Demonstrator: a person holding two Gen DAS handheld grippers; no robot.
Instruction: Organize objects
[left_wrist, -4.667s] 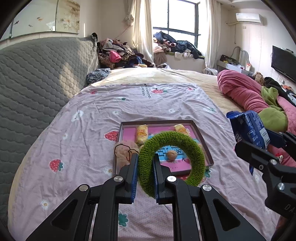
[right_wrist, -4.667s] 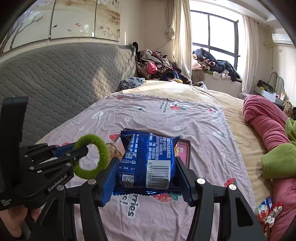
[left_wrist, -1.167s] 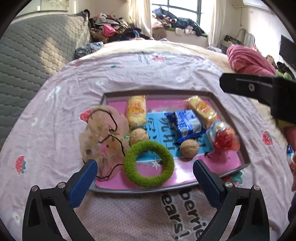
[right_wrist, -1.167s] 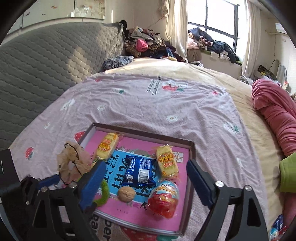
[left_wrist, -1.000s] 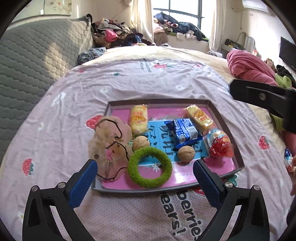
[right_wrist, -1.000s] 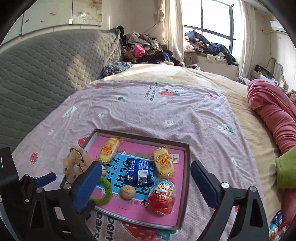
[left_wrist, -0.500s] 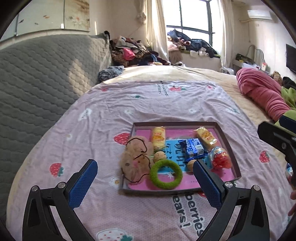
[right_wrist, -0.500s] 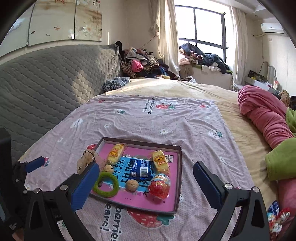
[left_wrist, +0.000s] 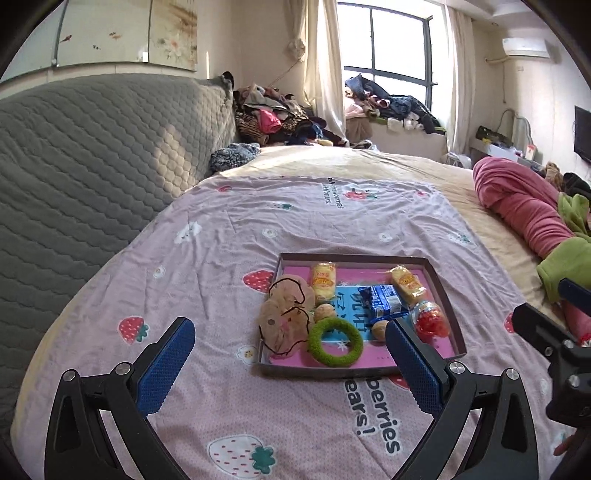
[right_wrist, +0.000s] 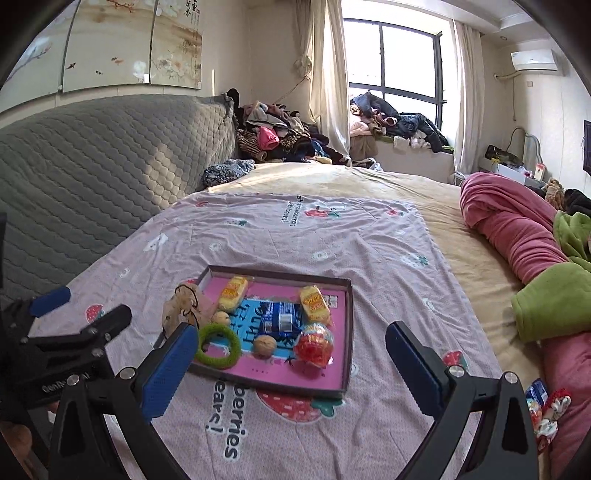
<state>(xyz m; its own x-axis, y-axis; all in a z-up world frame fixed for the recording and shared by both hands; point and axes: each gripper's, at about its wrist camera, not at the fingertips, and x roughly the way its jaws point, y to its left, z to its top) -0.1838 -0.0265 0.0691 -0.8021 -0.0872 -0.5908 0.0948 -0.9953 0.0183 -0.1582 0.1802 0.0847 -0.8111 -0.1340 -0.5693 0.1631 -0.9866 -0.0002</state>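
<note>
Tray (left_wrist: 443, 291) filled, grippers (left_wrist: 291, 363) (right_wrist: 291, 363) empty — splayed wide

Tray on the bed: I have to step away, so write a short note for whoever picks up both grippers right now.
Left gripper: open, empty, held back from the tray.
Right gripper: open, empty, also clear of it.
In the tray: green ring, blue snack packet, two yellow snack packs, two walnuts and a red-wrapped egg. The beige pouch lies half over the tray's left rim.
Done: ring and blue packet are in.
Left: perhaps tuck the pouch fully in; a few wrapped snacks lie loose by the pink blanket.
</note>
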